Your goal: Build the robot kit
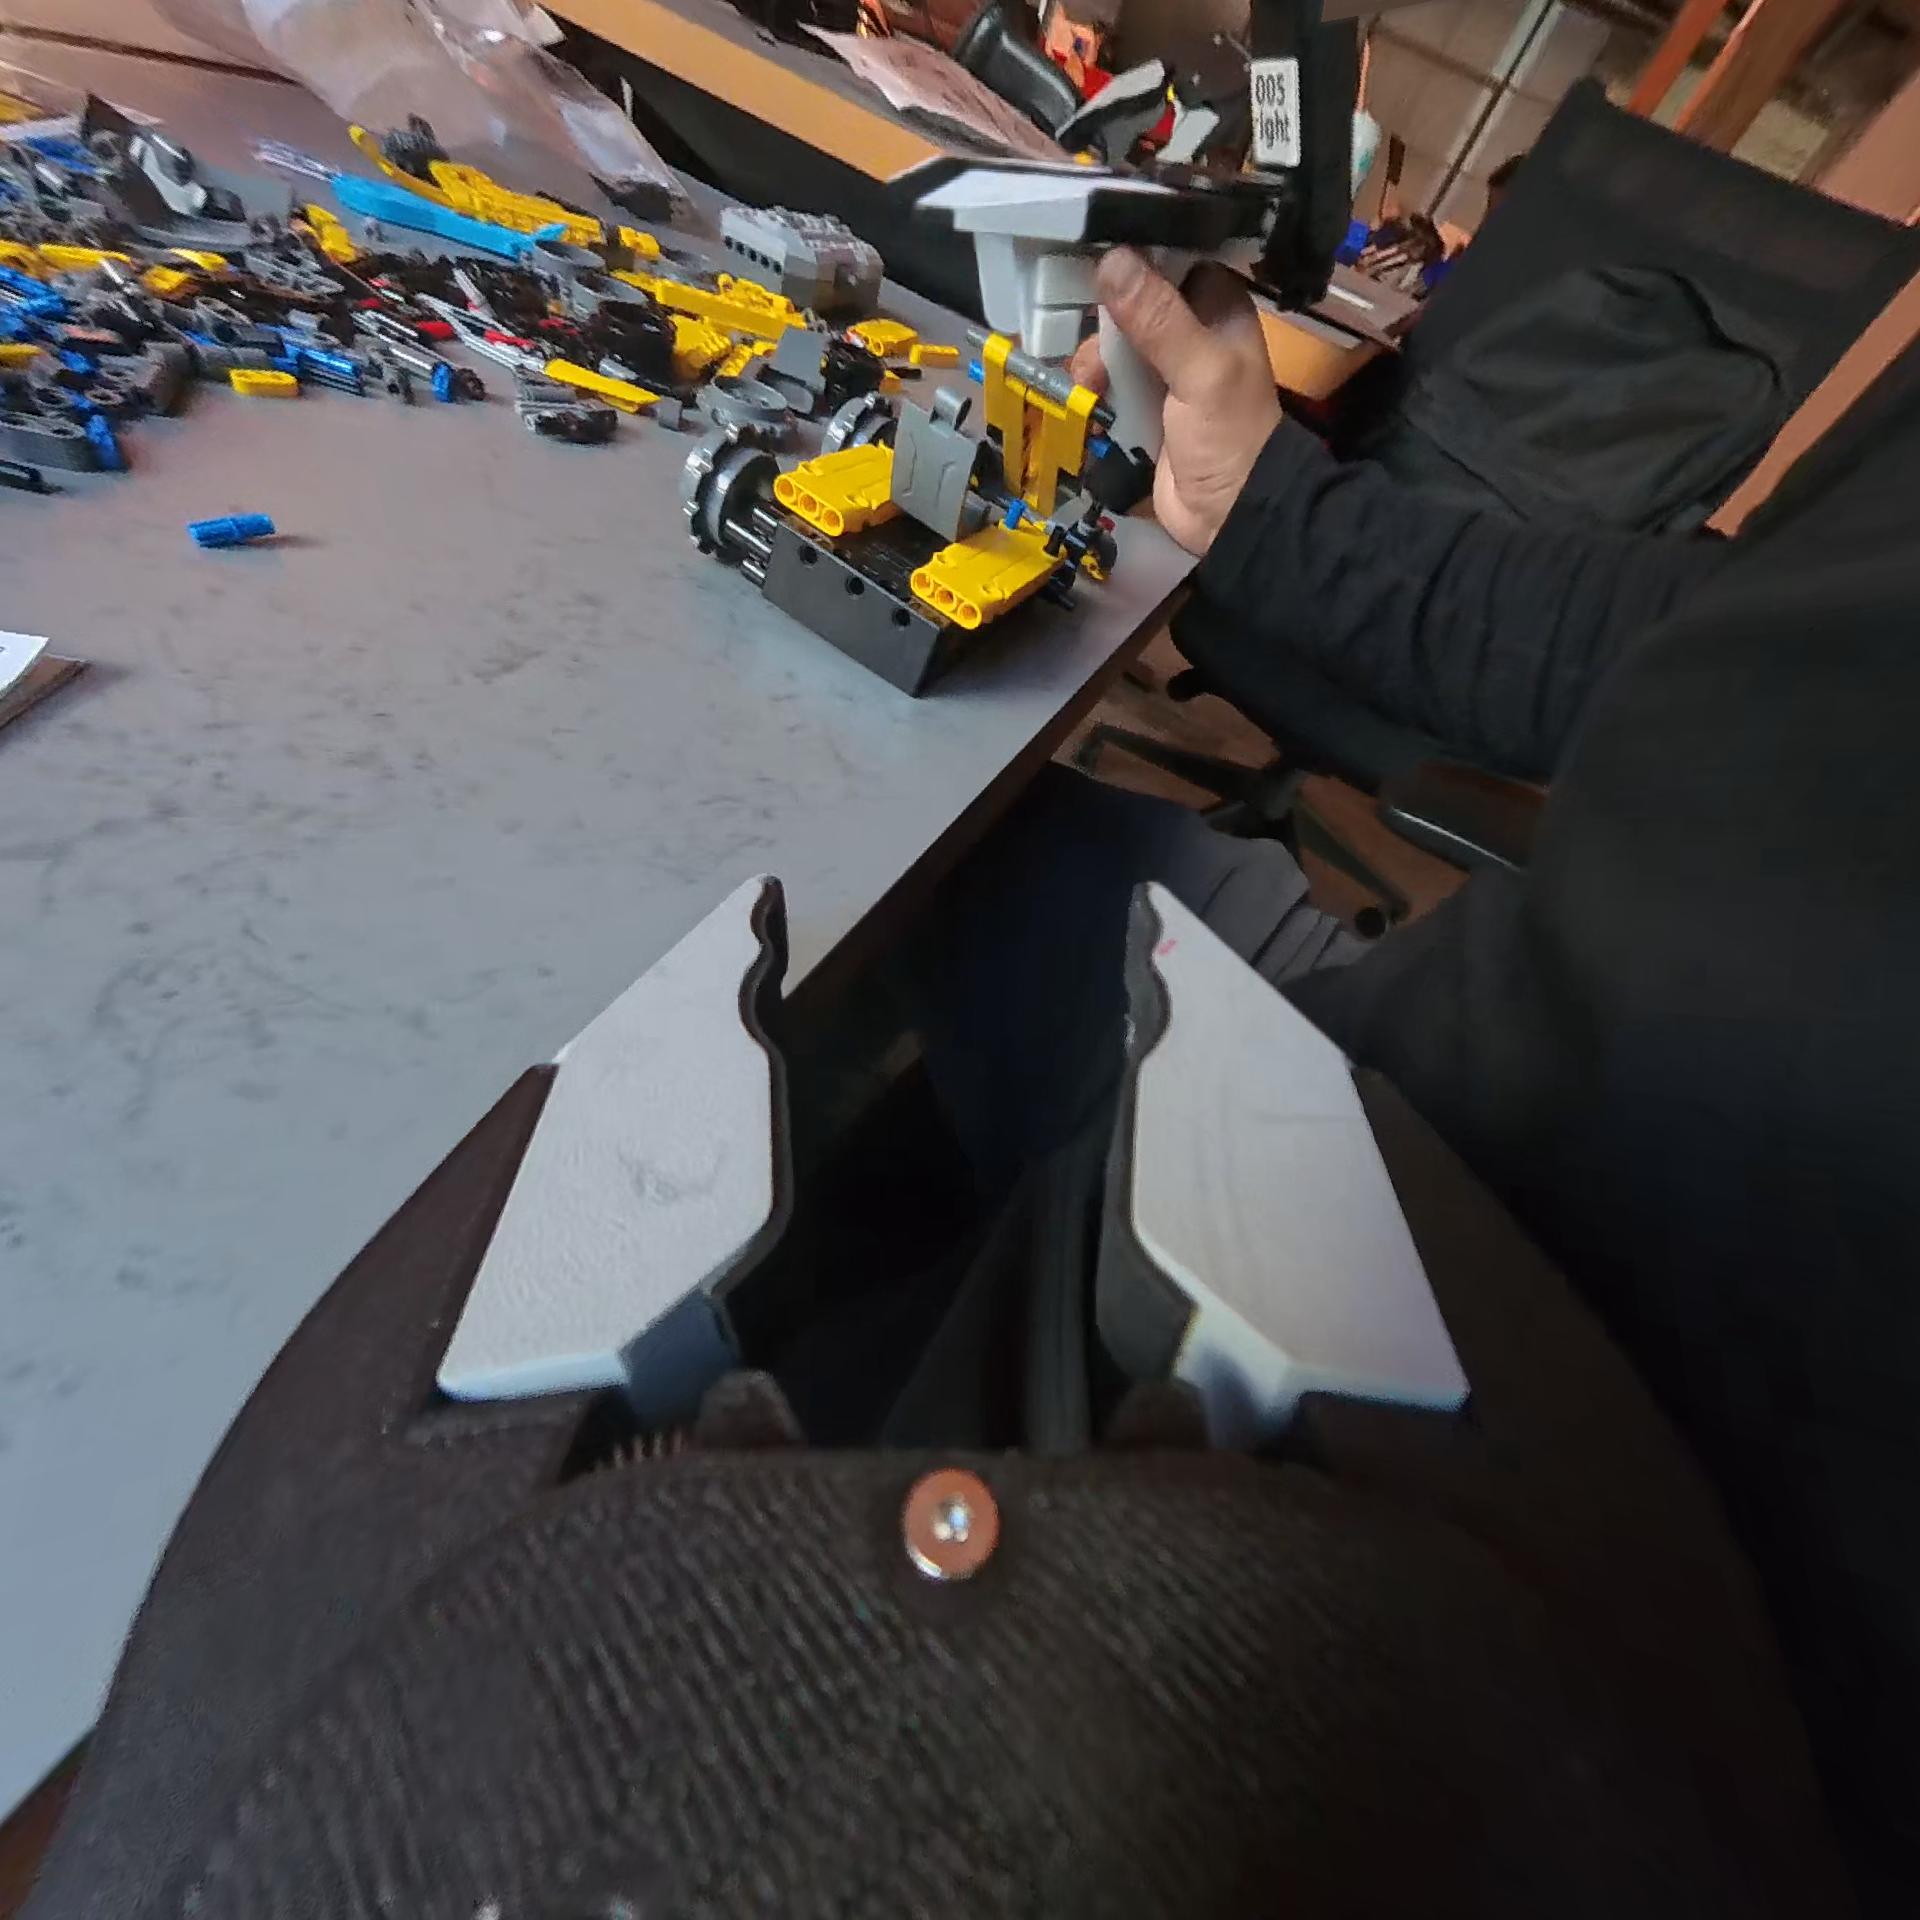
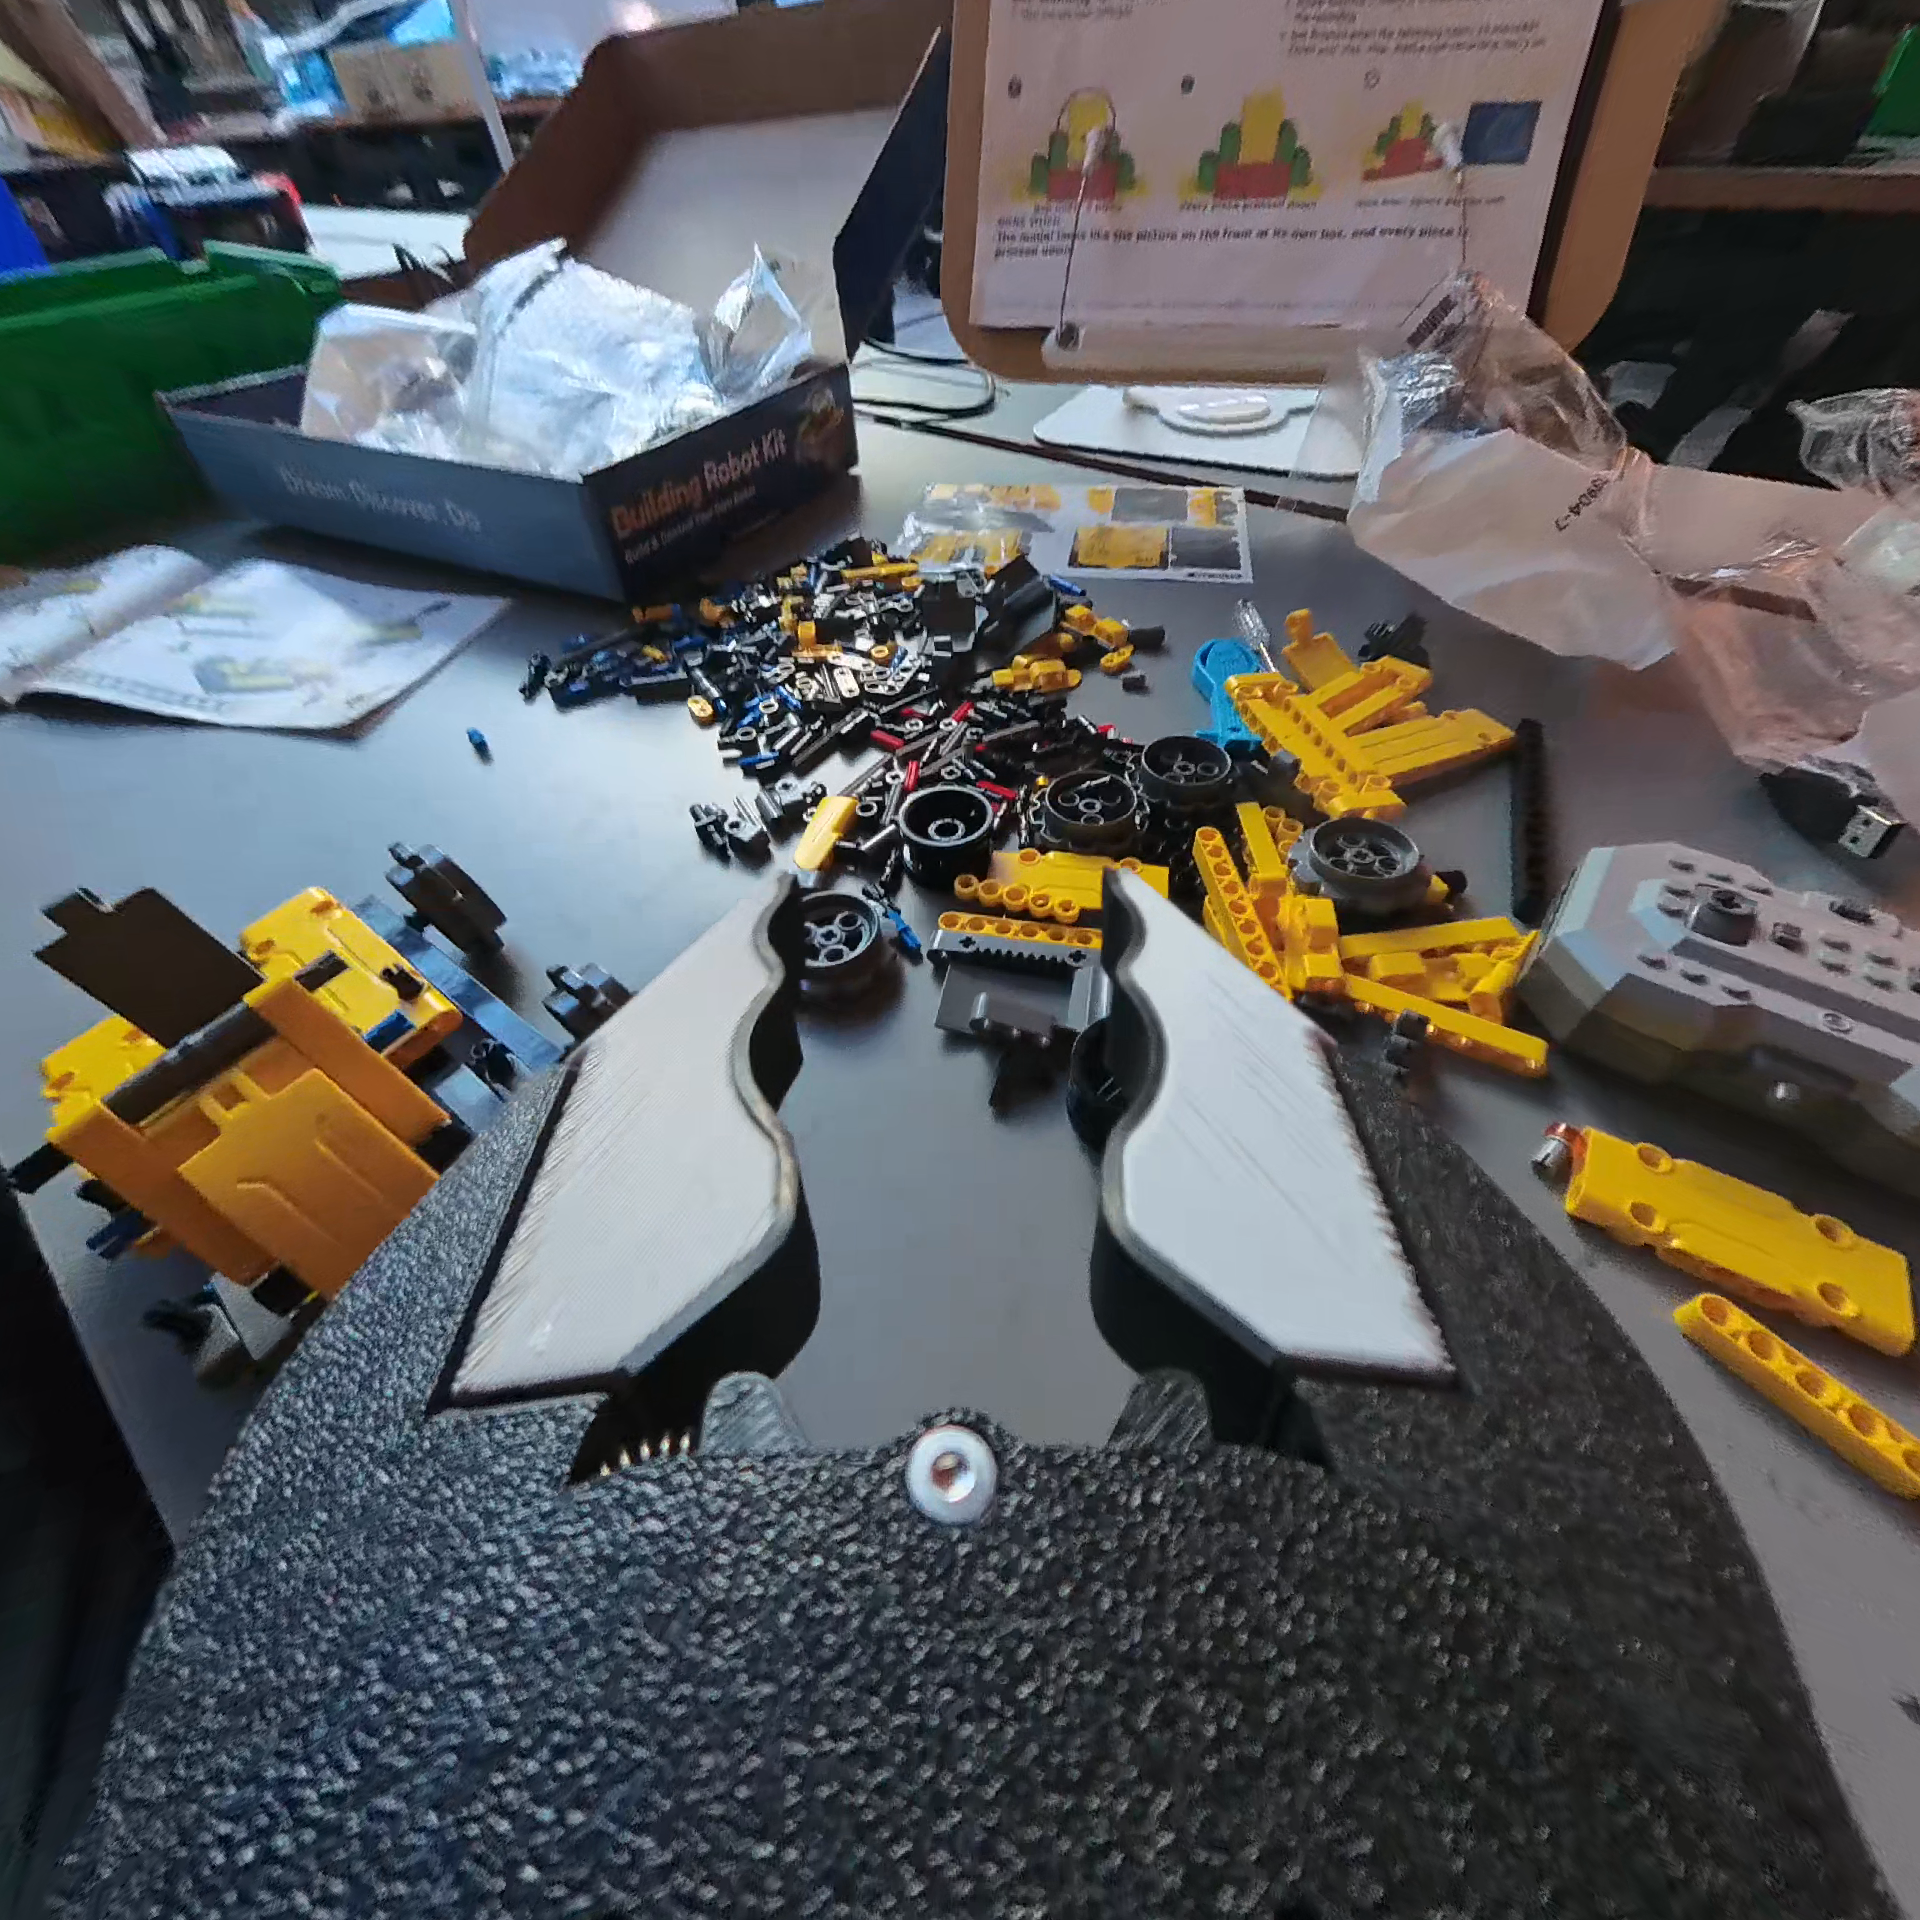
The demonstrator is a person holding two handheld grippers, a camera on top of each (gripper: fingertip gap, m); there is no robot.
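So both claws are wide open and gripping nothing. The left gripper (image 1: 958, 914) hangs over the edge of the grey table (image 1: 416, 831), on the near side of the half-built yellow model (image 1: 894, 540) and well apart from it. The right gripper (image 2: 948, 904) hovers just right of the model, with a hand (image 1: 1174, 395) on its handle, and its tips sit over the near fringe of the loose parts pile (image 2: 1039, 748). The nearest thing is a dark grey piece (image 2: 1013, 987) beyond the tips, not touched. The model sits upright on its black base right at the table edge. As far as I can tell its long axis runs from the wheeled end back toward that edge, with the tall yellow frame on the hand's side. A grey motor box (image 2: 1714, 977) lies beyond the pile from the model.
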